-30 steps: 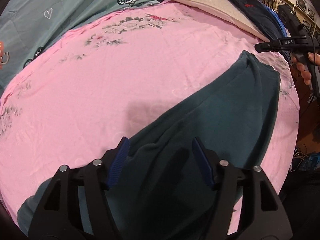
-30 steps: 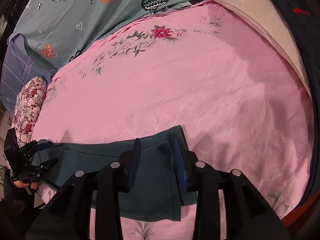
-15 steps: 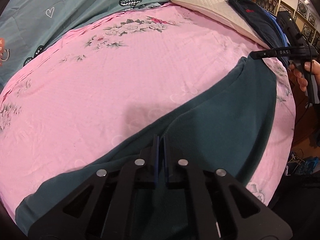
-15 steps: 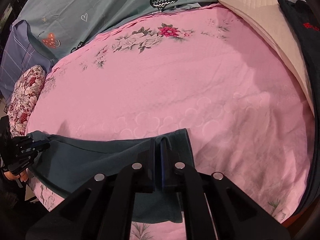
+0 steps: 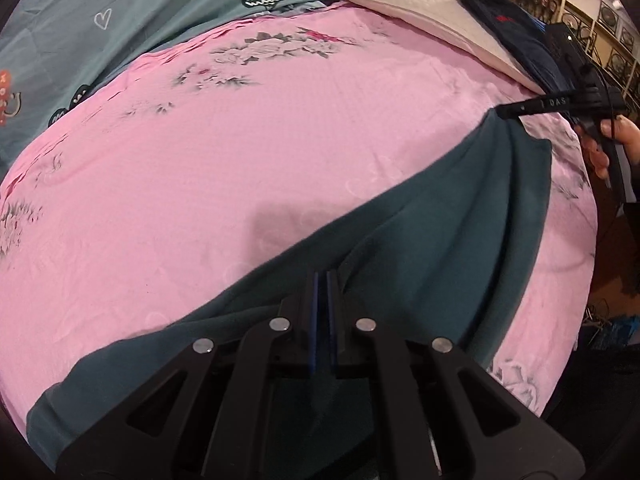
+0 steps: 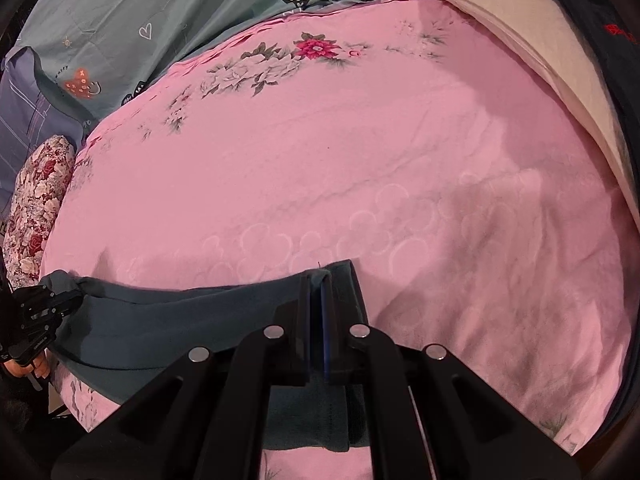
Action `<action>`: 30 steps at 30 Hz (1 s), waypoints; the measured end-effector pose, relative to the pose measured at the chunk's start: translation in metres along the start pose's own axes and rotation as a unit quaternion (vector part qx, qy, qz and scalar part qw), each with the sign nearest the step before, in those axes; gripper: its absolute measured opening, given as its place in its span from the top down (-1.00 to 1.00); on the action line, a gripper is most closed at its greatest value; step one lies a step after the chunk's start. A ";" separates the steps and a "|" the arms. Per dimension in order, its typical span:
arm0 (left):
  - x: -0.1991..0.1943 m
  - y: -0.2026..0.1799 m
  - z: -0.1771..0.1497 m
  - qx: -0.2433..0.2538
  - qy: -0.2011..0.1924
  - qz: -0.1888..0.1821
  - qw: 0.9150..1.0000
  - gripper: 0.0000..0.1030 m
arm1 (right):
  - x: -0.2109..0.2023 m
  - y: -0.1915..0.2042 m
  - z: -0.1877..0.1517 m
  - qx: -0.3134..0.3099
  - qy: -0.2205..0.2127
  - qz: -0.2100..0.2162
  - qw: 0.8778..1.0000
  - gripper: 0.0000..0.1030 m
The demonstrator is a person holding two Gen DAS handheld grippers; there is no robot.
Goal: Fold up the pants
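Dark teal pants (image 5: pixel 460 216) lie stretched along the near edge of a pink bedspread (image 5: pixel 240 152). My left gripper (image 5: pixel 321 280) is shut on the pants' upper edge, which lifts into a ridge. In the same view the right gripper (image 5: pixel 502 112) pinches the far end of the pants at the right. In the right wrist view my right gripper (image 6: pixel 319 280) is shut on a corner of the pants (image 6: pixel 168 320), and the left gripper (image 6: pixel 74 300) holds the bunched far end at the left.
A cream pillow (image 5: pixel 420 12) and dark navy clothes (image 5: pixel 516 36) lie at the bed's far right. A teal patterned quilt (image 5: pixel 120 12) covers the back. A floral cushion (image 6: pixel 36 204) sits at the left edge in the right wrist view.
Both grippers went from open over the pants to shut on the fabric. The gripped edges have since lifted, pulling the cloth taut into folds between the two grippers.
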State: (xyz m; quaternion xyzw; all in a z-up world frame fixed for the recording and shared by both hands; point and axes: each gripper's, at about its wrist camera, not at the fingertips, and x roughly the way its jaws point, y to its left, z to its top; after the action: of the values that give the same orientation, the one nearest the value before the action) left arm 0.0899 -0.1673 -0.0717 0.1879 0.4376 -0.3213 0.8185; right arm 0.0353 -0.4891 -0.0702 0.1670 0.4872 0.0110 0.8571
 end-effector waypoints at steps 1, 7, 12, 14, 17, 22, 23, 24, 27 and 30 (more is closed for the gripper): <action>0.000 -0.001 -0.001 0.009 0.004 0.001 1.000 0.92 | -0.003 0.000 -0.001 0.001 -0.002 0.002 1.000 0.92; 0.004 -0.001 0.003 0.017 0.002 -0.004 1.000 0.78 | -0.011 0.003 -0.008 -0.002 -0.003 0.009 1.000 0.92; -0.002 -0.016 0.002 0.050 -0.015 0.003 0.999 -0.07 | -0.007 0.000 -0.011 0.000 0.002 0.012 1.000 0.92; -0.001 -0.014 0.004 0.046 -0.011 0.003 0.999 -0.06 | -0.005 0.000 -0.012 0.000 0.003 0.013 1.000 0.92; 0.005 -0.011 0.007 0.042 0.000 -0.003 0.999 0.18 | -0.004 0.000 -0.012 0.000 0.004 0.015 1.000 0.92; 0.011 -0.011 0.004 0.046 0.022 -0.029 0.998 0.70 | -0.003 -0.002 -0.016 0.002 0.006 0.018 1.000 0.92; 0.011 -0.009 0.004 0.043 0.024 -0.036 0.998 0.71 | -0.003 -0.002 -0.016 0.001 0.006 0.018 1.000 0.92; 0.011 -0.005 0.004 0.035 0.026 -0.046 0.998 0.71 | -0.003 -0.002 -0.016 0.001 0.006 0.019 1.000 0.92; 0.012 0.004 0.005 0.014 0.028 -0.060 0.998 0.84 | -0.002 -0.003 -0.016 0.002 0.006 0.019 1.000 0.92; 0.010 0.005 0.010 0.002 0.020 -0.057 0.998 0.88 | -0.004 -0.003 -0.015 0.002 0.002 0.022 1.000 0.92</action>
State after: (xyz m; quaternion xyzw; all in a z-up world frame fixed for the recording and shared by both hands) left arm 0.1037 -0.1730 -0.0742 0.1706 0.4631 -0.3642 0.7898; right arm 0.0200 -0.4889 -0.0749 0.1795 0.4854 0.0287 0.8552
